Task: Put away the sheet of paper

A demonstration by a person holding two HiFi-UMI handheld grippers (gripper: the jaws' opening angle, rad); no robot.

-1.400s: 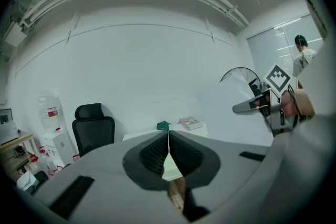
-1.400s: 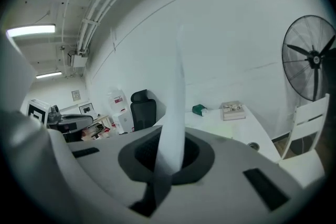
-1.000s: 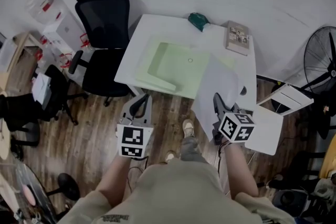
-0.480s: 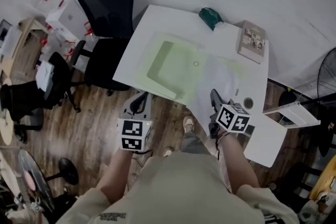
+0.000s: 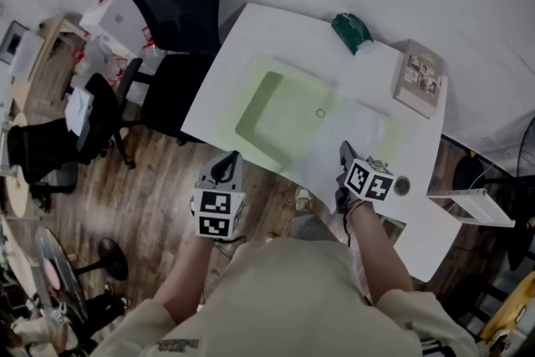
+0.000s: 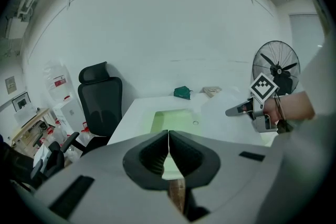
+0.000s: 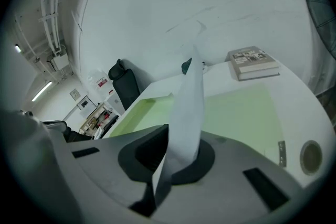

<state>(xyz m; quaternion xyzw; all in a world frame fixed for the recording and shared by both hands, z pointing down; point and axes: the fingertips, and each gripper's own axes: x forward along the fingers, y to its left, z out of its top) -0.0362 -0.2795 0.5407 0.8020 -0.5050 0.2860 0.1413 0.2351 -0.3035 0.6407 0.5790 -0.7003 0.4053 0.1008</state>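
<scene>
A white sheet of paper (image 5: 349, 140) lies slanted over the right half of an open light-green folder (image 5: 280, 111) on the white desk (image 5: 251, 46). My right gripper (image 5: 343, 150) is shut on the sheet's near edge; in the right gripper view the paper (image 7: 190, 105) stands edge-on between the jaws, above the folder (image 7: 239, 113). My left gripper (image 5: 229, 159) hangs just off the desk's front edge, over the floor. Its jaws are shut with nothing in them (image 6: 168, 136). From the left gripper view the folder (image 6: 170, 119) lies ahead and the right gripper (image 6: 240, 109) is off to the right.
A book (image 5: 420, 78) and a dark green object (image 5: 351, 29) lie at the desk's far side. A round cable hole (image 5: 402, 185) sits near the right gripper. A black office chair (image 5: 171, 21) stands left of the desk, and a fan (image 6: 276, 67) to the right.
Both grippers have come down and forward toward the desk. The sheet, hanging past the desk's front edge a second ago, now lies lower and flatter over the folder.
</scene>
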